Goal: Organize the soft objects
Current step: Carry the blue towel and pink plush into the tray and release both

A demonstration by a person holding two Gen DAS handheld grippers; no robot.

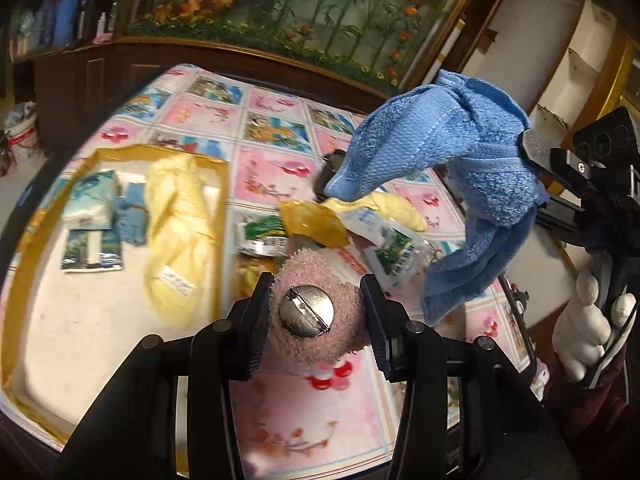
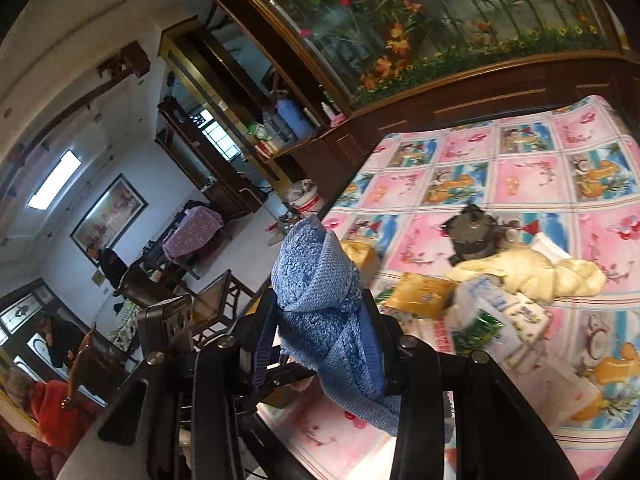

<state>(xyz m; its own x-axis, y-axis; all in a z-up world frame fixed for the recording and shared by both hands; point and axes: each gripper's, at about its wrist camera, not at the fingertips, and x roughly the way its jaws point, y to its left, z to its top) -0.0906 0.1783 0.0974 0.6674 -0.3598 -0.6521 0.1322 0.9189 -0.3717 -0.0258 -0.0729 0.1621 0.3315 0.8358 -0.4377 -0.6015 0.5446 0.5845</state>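
Observation:
My left gripper (image 1: pixel 316 316) is shut on a pink fuzzy plush brooch (image 1: pixel 316 344) with a round metal pin back (image 1: pixel 306 311), held above the table. My right gripper (image 2: pixel 320 336) is shut on a blue towel (image 2: pixel 320 288), lifted in the air; the same towel (image 1: pixel 448 152) hangs at the right of the left wrist view, pinched by the right gripper (image 1: pixel 532 152). A gold-rimmed tray (image 1: pixel 24 240) on the left holds a yellow cloth (image 1: pixel 176 232), a small blue cloth (image 1: pixel 130 212) and tissue packs (image 1: pixel 90 200).
A pile on the flowered tablecloth (image 1: pixel 272 120) holds another yellow cloth (image 2: pixel 532 272), a yellow packet (image 2: pixel 424 292), tissue packs (image 2: pixel 496 316) and a dark object (image 2: pixel 472 232). A dark wood cabinet (image 1: pixel 100 76) stands behind the table. Chairs stand to the table's left.

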